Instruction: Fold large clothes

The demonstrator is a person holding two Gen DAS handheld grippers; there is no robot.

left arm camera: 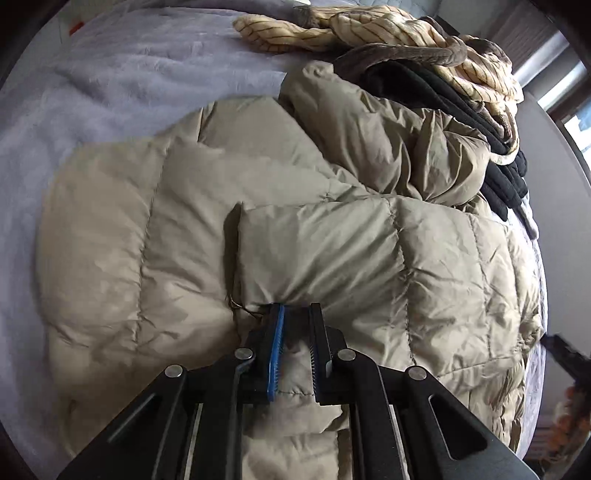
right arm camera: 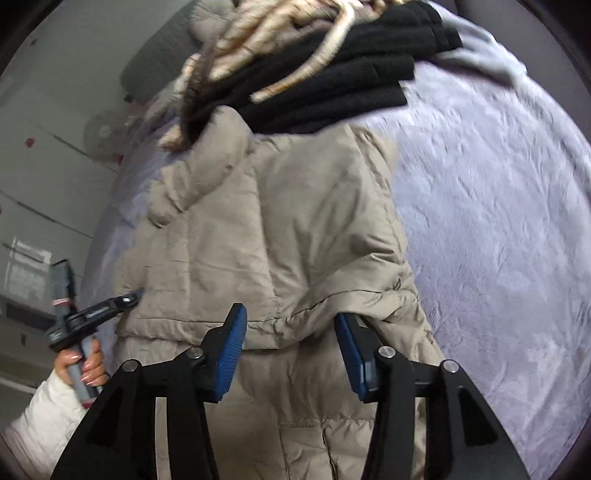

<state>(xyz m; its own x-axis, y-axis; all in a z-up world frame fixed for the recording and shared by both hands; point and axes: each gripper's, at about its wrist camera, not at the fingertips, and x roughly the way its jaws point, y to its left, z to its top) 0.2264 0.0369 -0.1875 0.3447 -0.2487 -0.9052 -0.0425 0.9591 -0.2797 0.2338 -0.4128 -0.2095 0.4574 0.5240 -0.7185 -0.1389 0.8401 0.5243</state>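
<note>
Left gripper (left arm camera: pixel 295 314) pinches the beige puffer jacket (left arm camera: pixel 314 240) between its jaws — right gripper (right arm camera: pixel 290 325) gapes, fabric below.

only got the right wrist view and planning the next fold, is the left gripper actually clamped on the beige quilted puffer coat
Observer: Yes. In the left wrist view the left gripper is shut on a pinch of the beige quilted puffer coat, at the end of a folded-over panel.
Operator: what's past the coat on that side
Observer: A cream plush garment with thin dark stripes lies over the folded black knit clothing, sharp there, blurred in yours.
Operator: and my right gripper from there
Observer: Only a dark blur at that view's right edge. Your own view shows the right gripper open, the coat's fabric between its blue pads, not pinched.
</note>
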